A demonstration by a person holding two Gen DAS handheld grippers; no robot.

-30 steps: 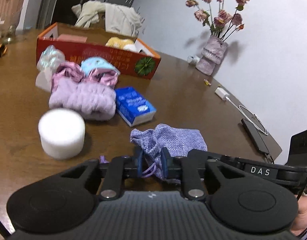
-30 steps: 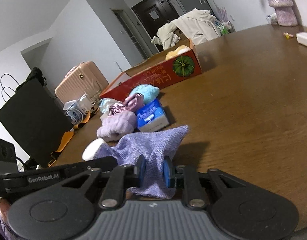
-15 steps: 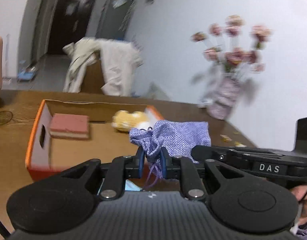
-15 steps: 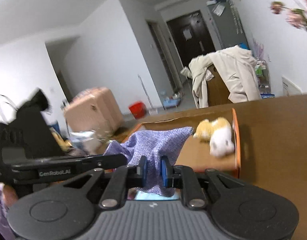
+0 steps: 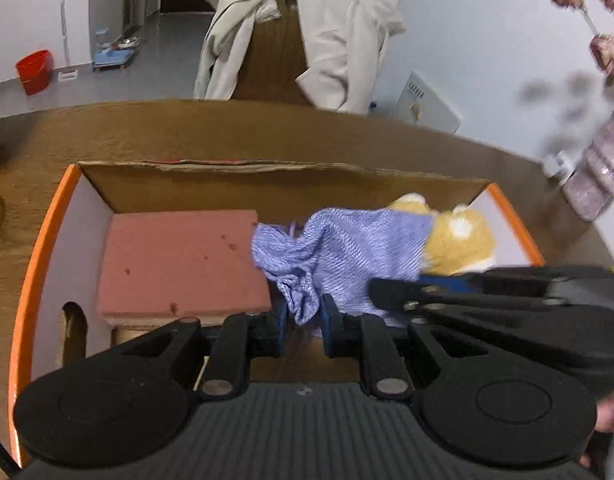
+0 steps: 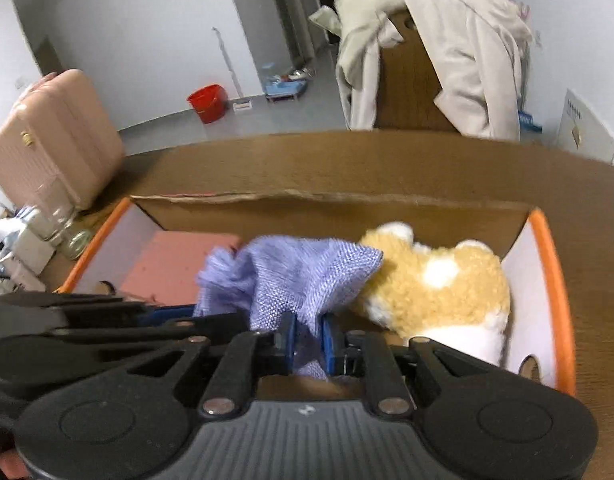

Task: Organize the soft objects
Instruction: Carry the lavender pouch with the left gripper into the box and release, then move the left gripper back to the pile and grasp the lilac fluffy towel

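A purple woven pouch (image 5: 339, 248) (image 6: 295, 276) hangs over the inside of an orange-rimmed cardboard box (image 5: 39, 264) (image 6: 555, 280). Both grippers hold it. My left gripper (image 5: 303, 320) pinches the pouch's gathered mouth, and its jaws are starting to open with the cloth still between the pads. My right gripper (image 6: 309, 336) is shut on the pouch's other edge. In the box lie a pink foam block (image 5: 183, 260) (image 6: 175, 256) on the left and a yellow-and-white plush toy (image 5: 459, 244) (image 6: 439, 280) on the right. The pouch partly hides the plush.
Behind the brown table stands a chair draped with a beige coat (image 5: 307, 40) (image 6: 439, 60). A vase of dried flowers (image 5: 599, 172) is on the table at the far right. A pink suitcase (image 6: 47, 140), a glass jar (image 6: 63, 224) and a red bucket (image 6: 207, 102) lie to the left.
Both grippers carried the purple pouch off the table, past the items in front, to above the open box. The view now looks down into the box.
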